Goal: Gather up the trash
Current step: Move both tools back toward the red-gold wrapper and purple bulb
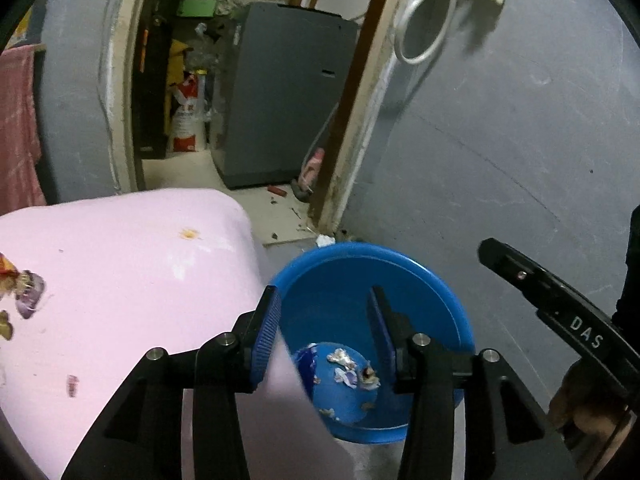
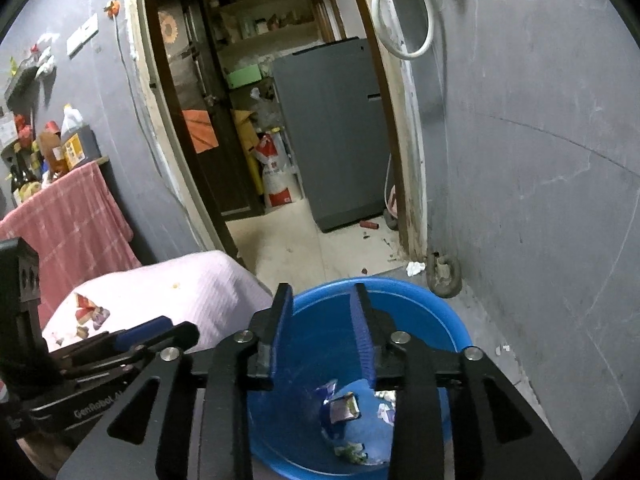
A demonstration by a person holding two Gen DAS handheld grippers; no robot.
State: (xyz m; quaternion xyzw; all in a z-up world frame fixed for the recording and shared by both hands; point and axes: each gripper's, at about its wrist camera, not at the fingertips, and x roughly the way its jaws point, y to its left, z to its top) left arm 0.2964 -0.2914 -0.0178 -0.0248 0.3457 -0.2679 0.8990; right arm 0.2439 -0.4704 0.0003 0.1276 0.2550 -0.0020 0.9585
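A blue plastic tub stands on the floor beside a pink-covered table. Several crumpled wrappers lie in its bottom. My left gripper is open and empty above the tub. My right gripper is open and empty above the same tub, with wrappers below it. More wrappers lie on the table's left side; they also show in the right wrist view. The right gripper's body shows at the right of the left wrist view.
A grey wall stands right of the tub. A doorway beyond leads to a room with a grey appliance and a sack. A white scrap lies on the floor by the door frame. A pink towel hangs at left.
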